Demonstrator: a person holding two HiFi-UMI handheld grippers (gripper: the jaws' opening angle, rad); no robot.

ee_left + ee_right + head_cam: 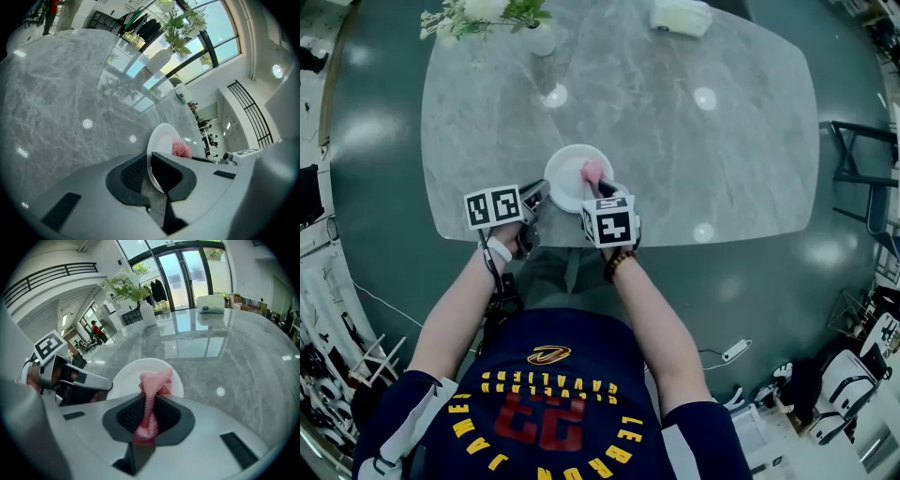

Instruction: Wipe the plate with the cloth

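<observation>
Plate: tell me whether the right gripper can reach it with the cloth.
Likely yes: right gripper, shut on the cloth, hangs over the bare plate; left gripper grips only its rim.

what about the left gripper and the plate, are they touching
Touching. In the left gripper view, the left gripper has its jaws shut on the near rim of the plate.

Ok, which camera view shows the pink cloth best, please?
The right gripper view: the cloth fills the middle, pinched between the right gripper's jaws in front of the plate. The head view shows only a small pink patch over the plate; the left gripper view, a small bit behind the rim.
</observation>
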